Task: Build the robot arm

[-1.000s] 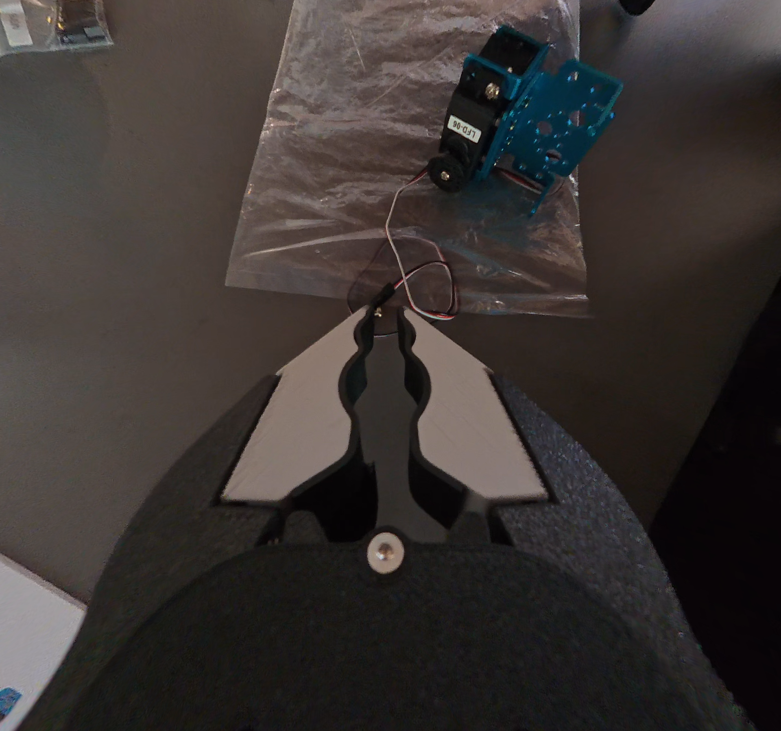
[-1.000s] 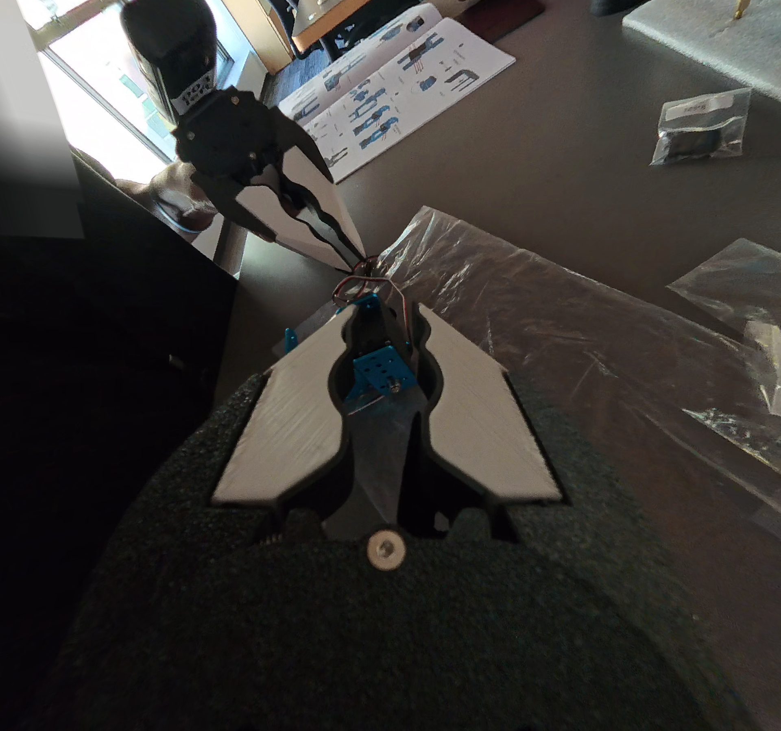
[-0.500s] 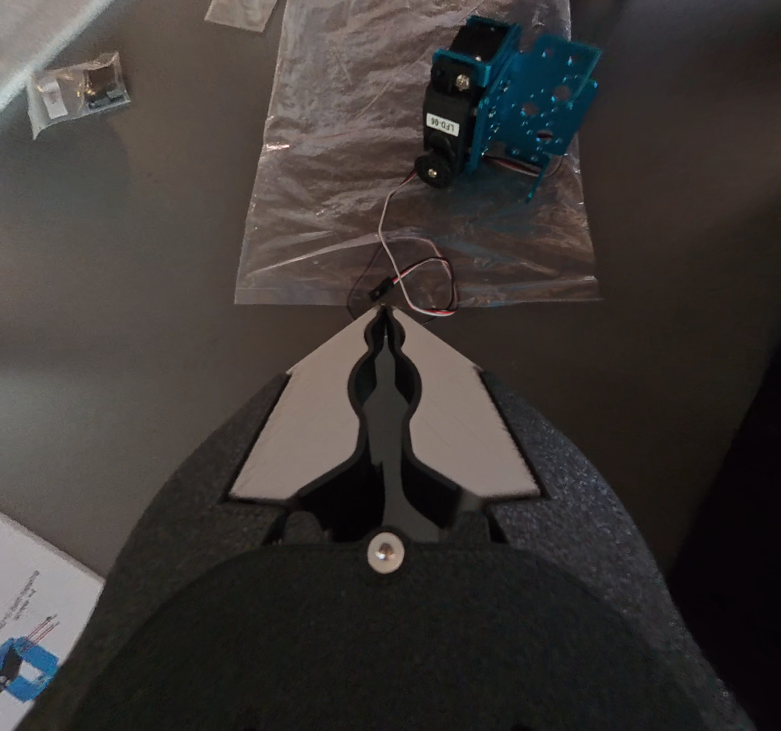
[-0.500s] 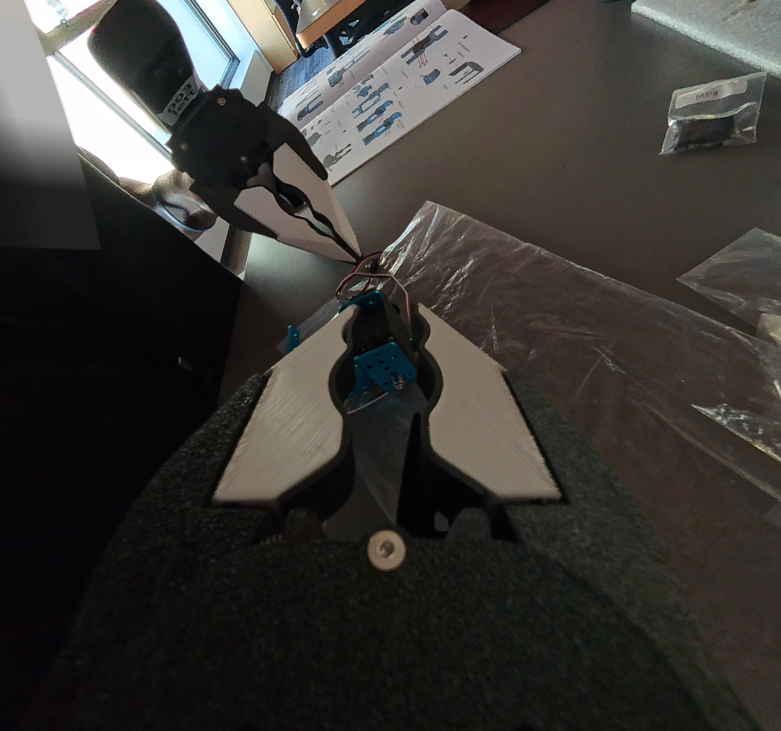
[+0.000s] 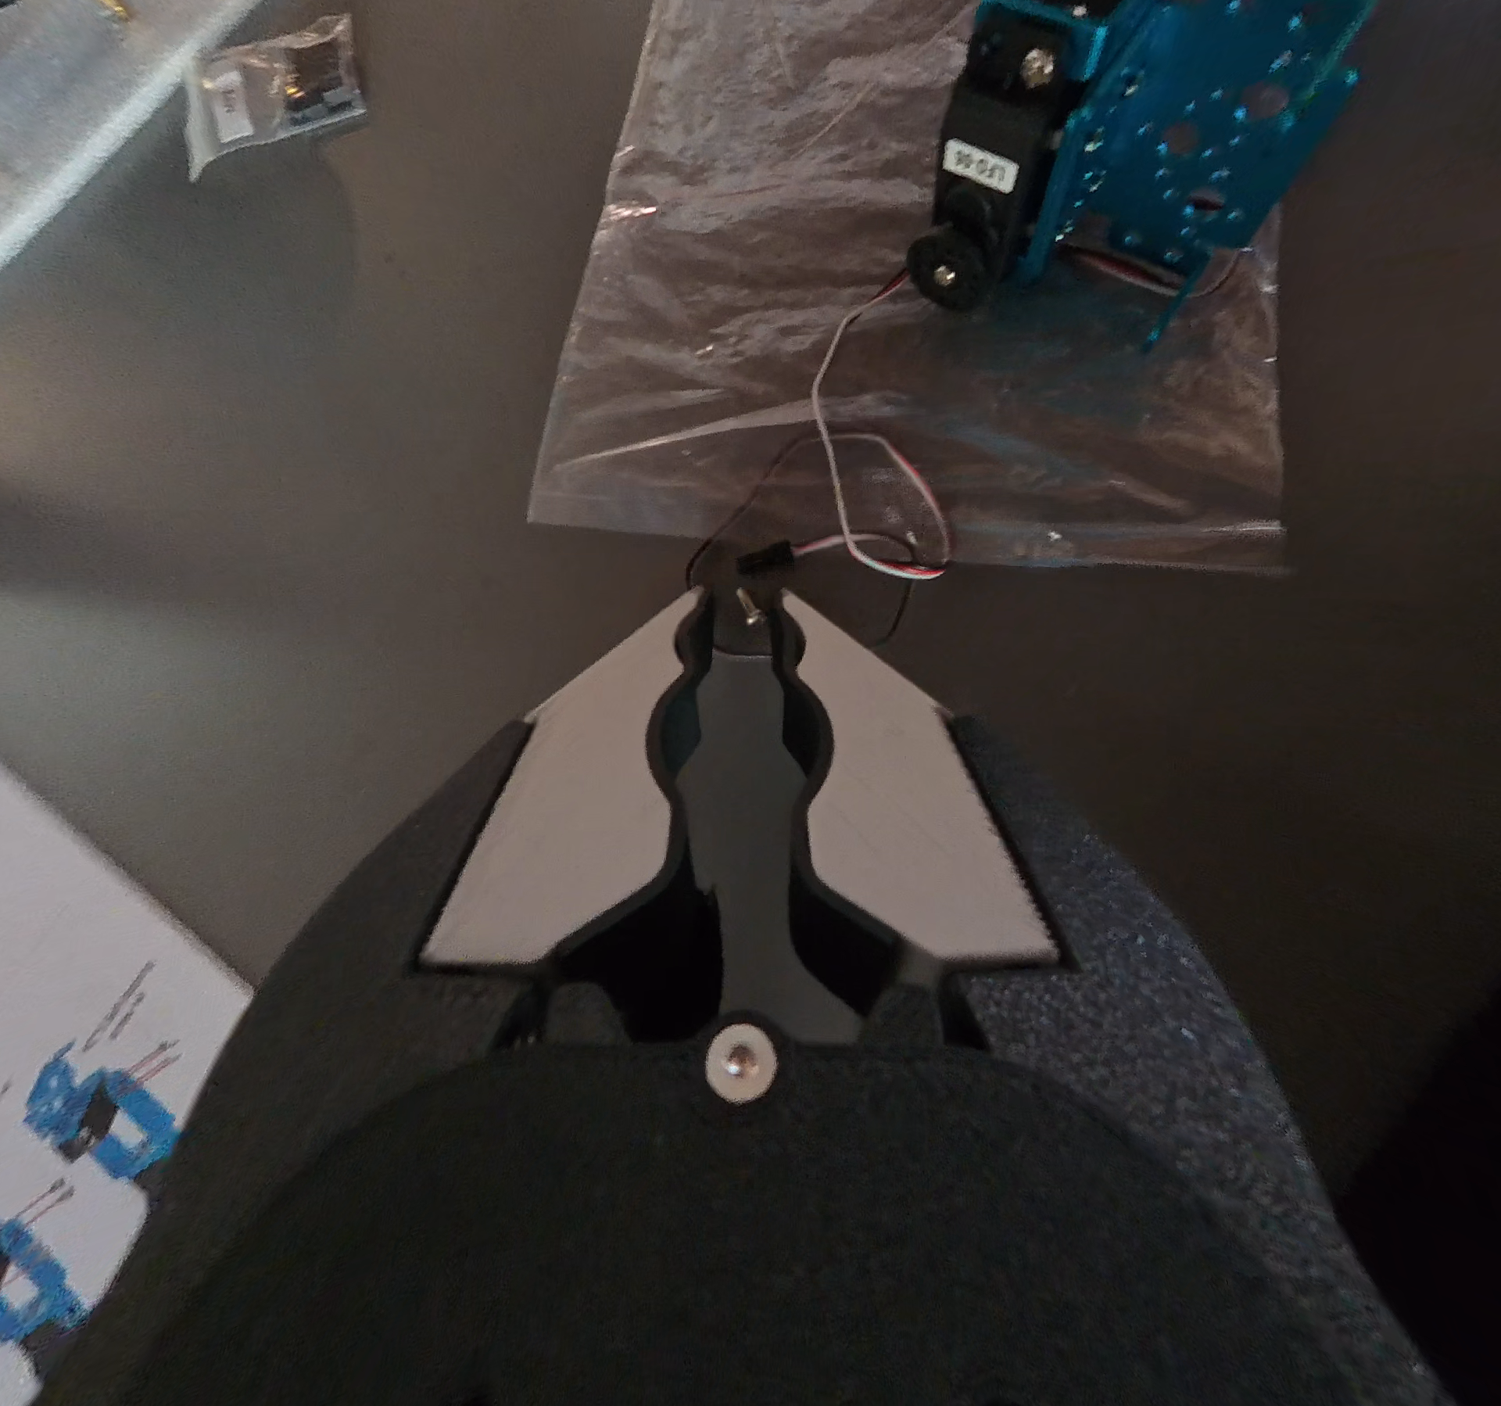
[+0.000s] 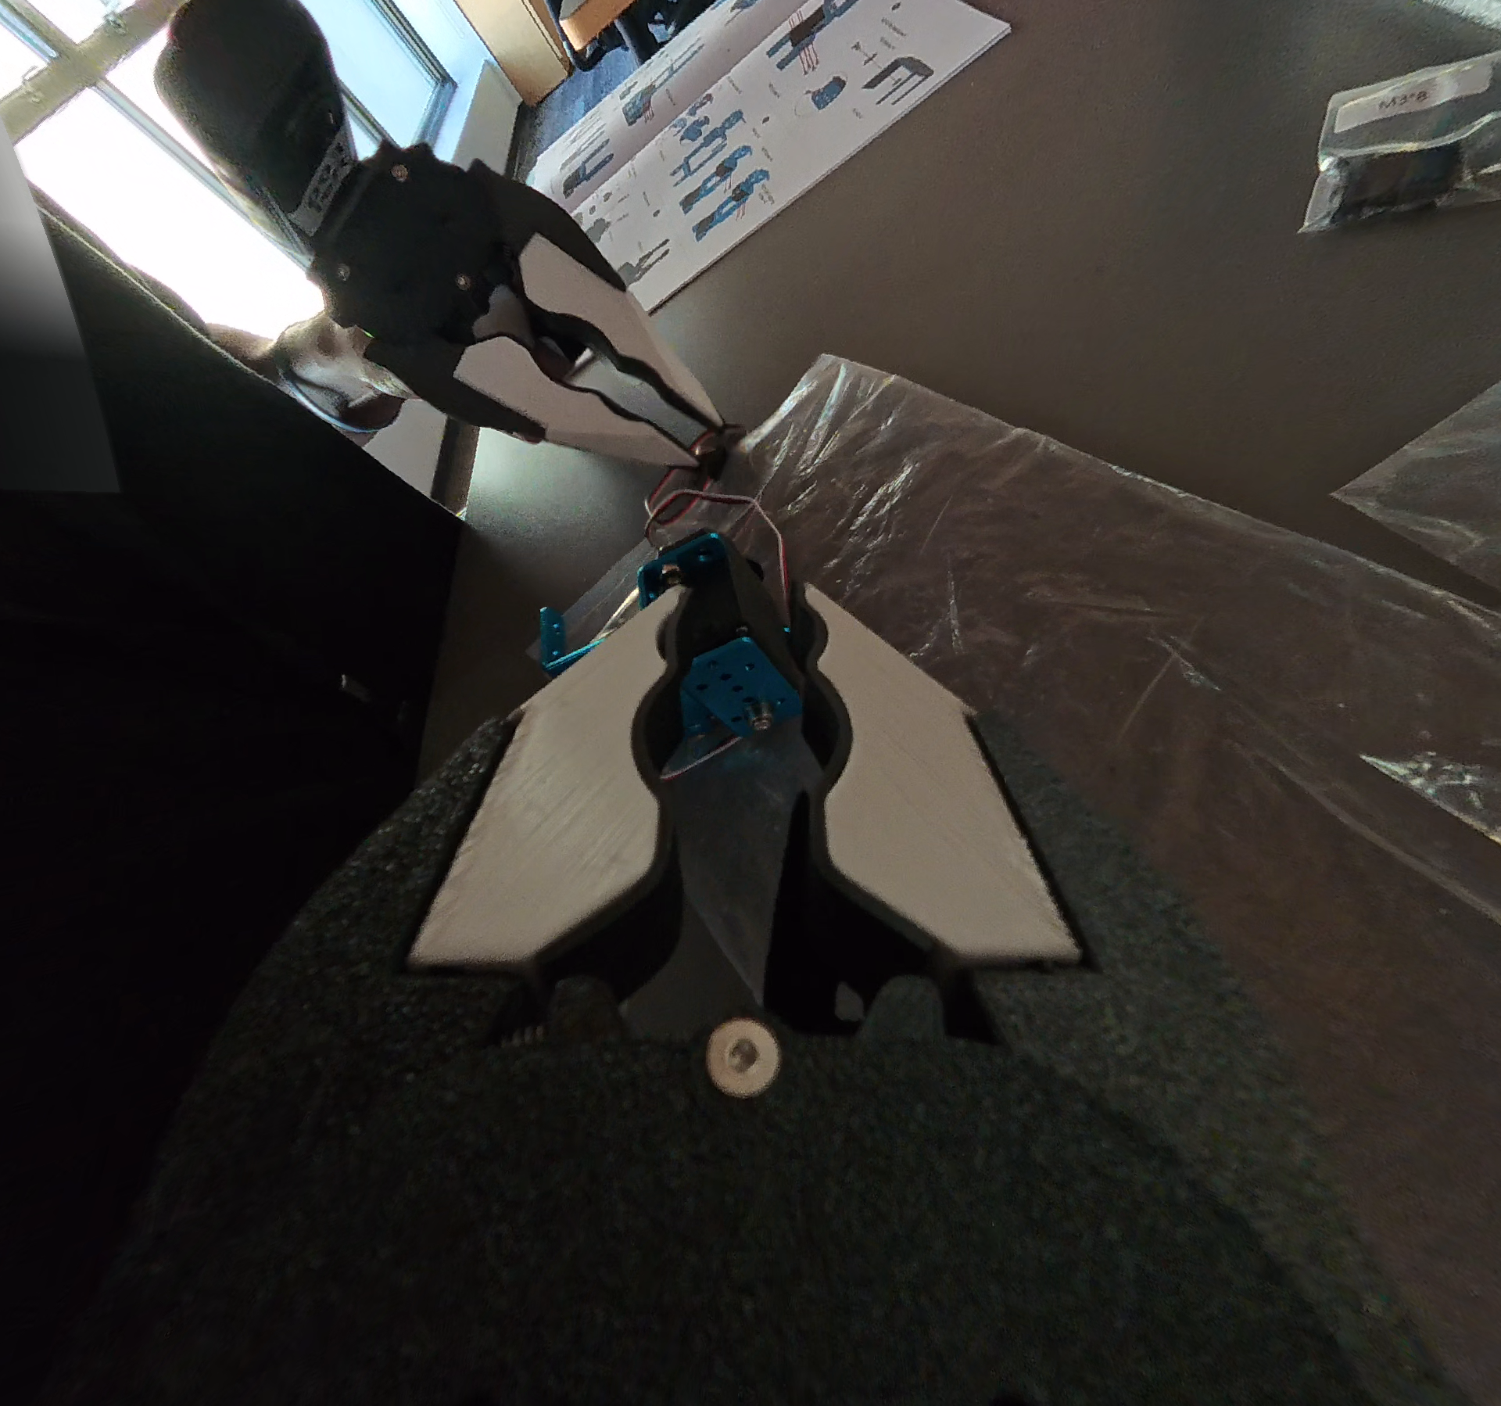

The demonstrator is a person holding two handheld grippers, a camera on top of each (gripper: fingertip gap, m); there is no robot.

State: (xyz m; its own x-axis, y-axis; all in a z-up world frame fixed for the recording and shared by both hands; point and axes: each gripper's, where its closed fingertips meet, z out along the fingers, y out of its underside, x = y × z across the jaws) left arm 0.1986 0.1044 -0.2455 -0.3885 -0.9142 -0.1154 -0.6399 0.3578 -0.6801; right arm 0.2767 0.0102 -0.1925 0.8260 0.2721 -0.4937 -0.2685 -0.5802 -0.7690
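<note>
A black servo in a blue perforated metal bracket (image 5: 1137, 132) stands on a clear plastic bag (image 5: 812, 229) on the dark table. Its thin wire (image 5: 877, 546) loops toward my left gripper and ends in a black connector (image 5: 767, 559). My left gripper (image 5: 743, 595) is low over the table at the bag's near edge, its jaws a narrow gap apart. A small screw (image 5: 751, 611) shows between the tips, not clamped. My right gripper (image 6: 735, 595) is shut on the servo and bracket (image 6: 731, 676). The left gripper (image 6: 707, 445) shows beyond it, tips at the wire loop.
An open instruction booklet (image 6: 772, 108) lies at the back; its corner also shows in the left wrist view (image 5: 81, 1042). A small bagged part (image 5: 276, 95) lies by a white foam pad (image 5: 122, 26). More clear bags (image 6: 1438, 498) lie right. The table edge (image 6: 455, 538) drops off left. The left gripper's tips are roughly 15 centimetres from the right gripper's.
My left gripper's jaws closed, then parted a little, and a small screw now shows between them. The gripper swung slightly left. My right gripper kept its hold on the servo.
</note>
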